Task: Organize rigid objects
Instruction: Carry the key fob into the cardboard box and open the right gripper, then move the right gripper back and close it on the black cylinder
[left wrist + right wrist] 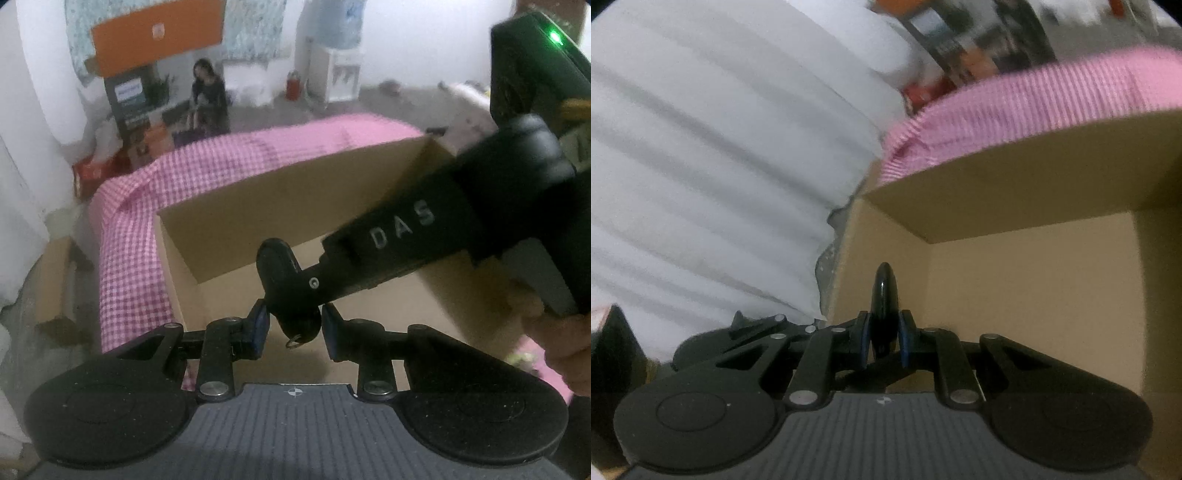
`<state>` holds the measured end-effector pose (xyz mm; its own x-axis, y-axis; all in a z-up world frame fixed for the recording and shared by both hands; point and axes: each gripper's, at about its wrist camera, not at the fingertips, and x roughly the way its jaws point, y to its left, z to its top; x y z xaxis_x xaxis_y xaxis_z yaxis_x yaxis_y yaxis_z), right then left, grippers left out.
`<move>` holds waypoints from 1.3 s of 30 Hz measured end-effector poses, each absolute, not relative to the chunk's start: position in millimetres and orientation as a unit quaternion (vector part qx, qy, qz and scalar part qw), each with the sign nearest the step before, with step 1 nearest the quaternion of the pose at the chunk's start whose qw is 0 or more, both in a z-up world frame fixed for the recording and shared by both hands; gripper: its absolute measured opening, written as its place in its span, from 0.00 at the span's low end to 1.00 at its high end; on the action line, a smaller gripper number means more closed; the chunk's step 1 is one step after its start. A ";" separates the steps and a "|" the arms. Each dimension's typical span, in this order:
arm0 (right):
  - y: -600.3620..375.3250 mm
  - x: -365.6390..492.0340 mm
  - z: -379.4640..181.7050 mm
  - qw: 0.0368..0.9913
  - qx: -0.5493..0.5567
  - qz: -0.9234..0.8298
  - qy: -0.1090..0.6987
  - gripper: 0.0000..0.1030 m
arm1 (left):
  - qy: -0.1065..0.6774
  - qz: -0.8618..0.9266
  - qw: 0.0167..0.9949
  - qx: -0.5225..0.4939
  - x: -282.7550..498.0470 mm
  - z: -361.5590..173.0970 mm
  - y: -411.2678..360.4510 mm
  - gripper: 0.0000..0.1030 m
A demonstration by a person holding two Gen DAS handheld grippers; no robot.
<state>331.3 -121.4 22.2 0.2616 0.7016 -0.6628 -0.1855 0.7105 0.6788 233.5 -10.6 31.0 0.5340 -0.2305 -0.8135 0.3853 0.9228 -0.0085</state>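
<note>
A small black rounded object (286, 284) with a metal ring at its lower end hangs over the open cardboard box (280, 192). In the right wrist view my right gripper (882, 338) is shut on this black object (884, 299), its blue pads pressing both sides. In the left wrist view my left gripper (295, 326) is open, its fingers (258, 325) on either side of the object's lower end without pressing it. The right gripper's body, marked DAS, reaches in from the upper right there.
The box stands on a pink checked cloth (207, 166); its inside (1034, 280) looks bare. White fabric (720, 147) fills the left of the right wrist view. Boxes (125, 107), a water dispenser (338, 70) and a seated person (207, 92) are behind.
</note>
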 end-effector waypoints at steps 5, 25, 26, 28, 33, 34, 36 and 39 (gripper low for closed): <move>-112.4 364.7 -16.2 0.728 0.269 0.273 0.568 0.17 | 0.449 -0.146 0.871 0.135 244.2 17.2 -10.9 0.31; -122.3 361.7 -8.3 0.743 0.292 0.269 0.539 0.47 | 0.388 -0.160 0.904 0.079 209.2 61.4 2.1 0.41; -127.7 354.7 1.7 0.748 0.298 0.273 0.526 0.47 | 0.381 -0.163 0.907 0.072 200.2 67.7 2.8 0.42; -143.5 330.7 22.7 0.756 0.308 0.288 0.501 0.47 | 0.365 -0.173 0.913 0.059 178.6 80.6 2.5 0.43; -195.3 244.6 72.7 0.780 0.323 0.324 0.427 0.47 | 0.341 -0.215 0.914 0.040 128.7 93.2 -10.2 0.46; -208.6 231.4 82.6 0.784 0.325 0.327 0.417 0.47 | 0.341 -0.226 0.912 0.034 121.3 91.9 -14.2 0.47; -224.3 198.1 88.4 0.792 0.326 0.325 0.402 0.47 | 0.350 -0.251 0.902 0.024 108.8 85.6 -24.6 0.47; -252.7 154.9 87.2 0.804 0.327 0.306 0.392 0.47 | 0.367 -0.287 0.885 0.015 95.1 68.2 -45.1 0.47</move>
<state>154.9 -252.7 87.2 0.5054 0.7484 -0.4295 -0.2358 0.5986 0.7656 95.1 -45.1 68.2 0.5659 -0.4968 -0.6580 0.5188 0.8348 -0.1841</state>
